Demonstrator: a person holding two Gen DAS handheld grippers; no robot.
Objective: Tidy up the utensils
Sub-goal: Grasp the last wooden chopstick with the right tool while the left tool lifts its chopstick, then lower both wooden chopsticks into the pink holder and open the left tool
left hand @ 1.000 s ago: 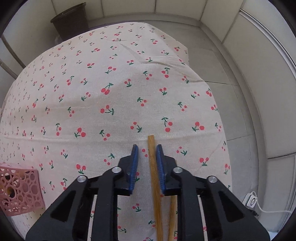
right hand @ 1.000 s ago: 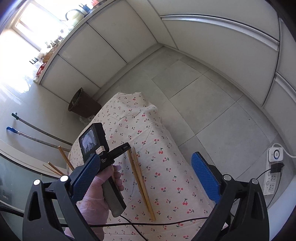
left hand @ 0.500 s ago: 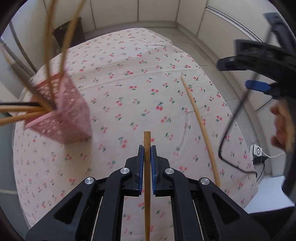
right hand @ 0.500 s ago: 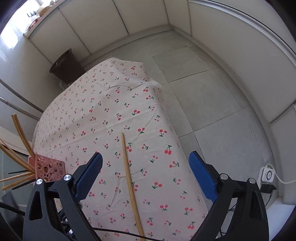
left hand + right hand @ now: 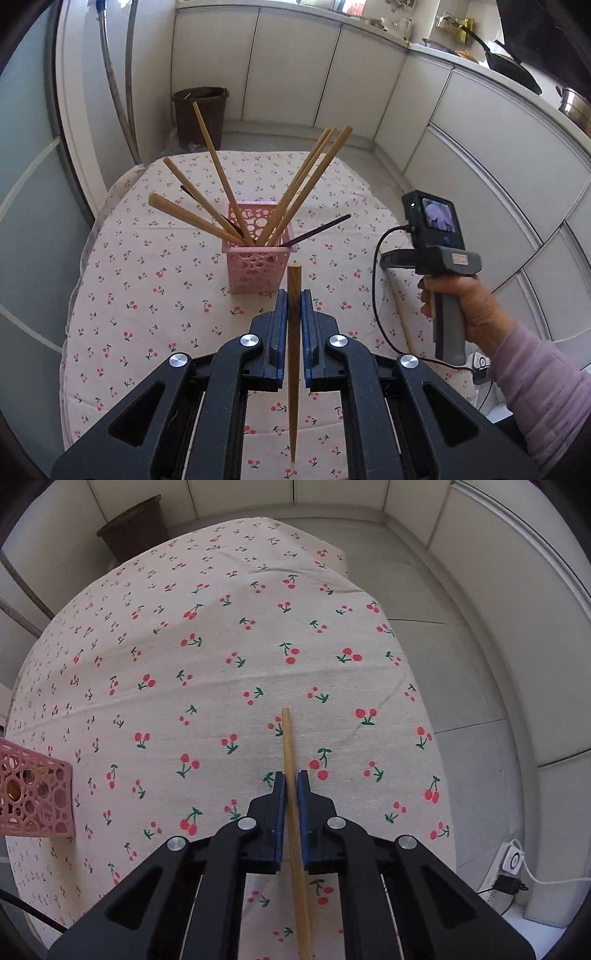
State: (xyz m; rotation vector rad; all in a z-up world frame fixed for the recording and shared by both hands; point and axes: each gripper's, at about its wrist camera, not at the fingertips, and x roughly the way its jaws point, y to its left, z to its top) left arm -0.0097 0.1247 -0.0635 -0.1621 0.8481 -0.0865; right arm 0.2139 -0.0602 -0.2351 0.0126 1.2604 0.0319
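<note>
The left gripper (image 5: 294, 304) pinches a chopstick (image 5: 293, 354) between its fingers, raised above the worktop (image 5: 122, 295), its blunt end toward the pink basket (image 5: 258, 266), which holds more chopsticks. The right gripper (image 5: 290, 784) has its fingers pressed onto a second chopstick (image 5: 291, 775) that lies on the cherry-print cloth (image 5: 221, 646), right of the basket.

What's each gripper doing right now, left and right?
Left gripper: shut on a dark wooden chopstick, lifted off the cloth.
Right gripper: shut on a pale wooden chopstick lying along the tablecloth.
</note>
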